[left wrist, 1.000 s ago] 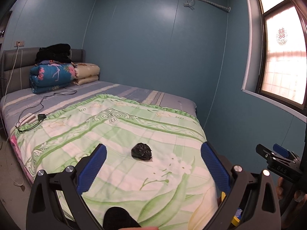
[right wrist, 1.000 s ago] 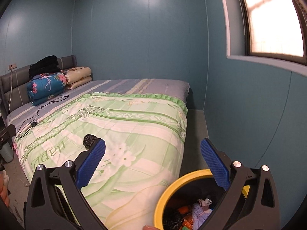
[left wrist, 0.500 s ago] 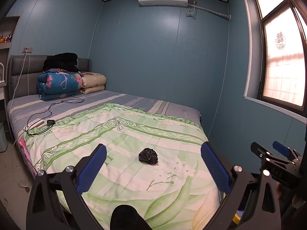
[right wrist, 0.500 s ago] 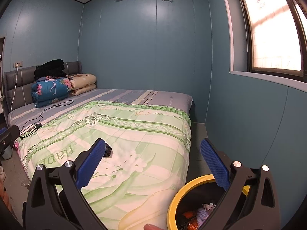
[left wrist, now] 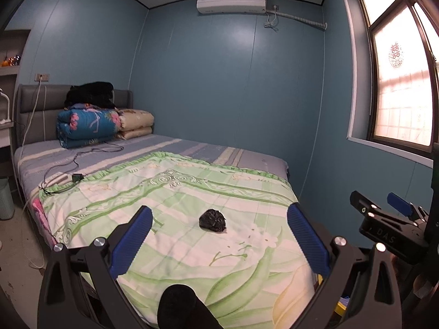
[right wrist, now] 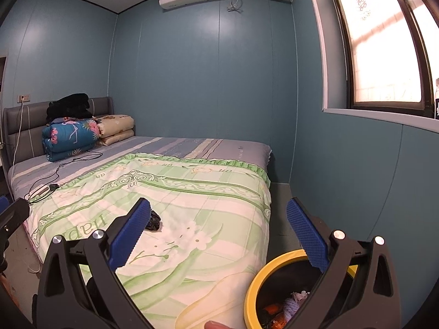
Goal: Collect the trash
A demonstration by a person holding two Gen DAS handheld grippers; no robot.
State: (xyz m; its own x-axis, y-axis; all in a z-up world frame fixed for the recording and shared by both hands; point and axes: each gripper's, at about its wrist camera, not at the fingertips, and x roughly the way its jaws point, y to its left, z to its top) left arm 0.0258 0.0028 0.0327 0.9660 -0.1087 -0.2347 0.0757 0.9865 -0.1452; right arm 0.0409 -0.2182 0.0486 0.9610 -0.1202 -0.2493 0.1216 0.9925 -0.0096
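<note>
At the far left of the bed, against the grey headboard (left wrist: pixel 30 101), a black garment (left wrist: pixel 90 94) sits on top of a rolled blue floral quilt (left wrist: pixel 87 126), with a folded beige quilt (left wrist: pixel 137 124) just beside it; a black cable (left wrist: pixel 82 155) trails from there across the striped sheet to a charger (left wrist: pixel 77 177) near the edge of the green floral blanket (left wrist: pixel 192 186). Further right, on that blanket, lies the crumpled black plastic bag (left wrist: pixel 212 220) (the only loose trash on the bed), resting alone in the middle of the cover and well apart from both tools. The left gripper (left wrist: pixel 219 244) hovers short of it with its blue-padded fingers (left wrist: pixel 131 242) spread wide, nothing between them; seen along its axis, the bag falls between the two pads but beyond them. In the right wrist view the same bag (right wrist: pixel 153 221) peeks out from behind the left pad of the right gripper (right wrist: pixel 218 238), which is likewise released and empty. Lower right, a yellow-rimmed trash bin (right wrist: pixel 253 285) stands on the floor just beside the foot corner of the bed, holding orange and purple scraps. On the right wall a window (left wrist: pixel 400 90) glows, and an air conditioner (left wrist: pixel 231 1) hangs high on the far wall.
</note>
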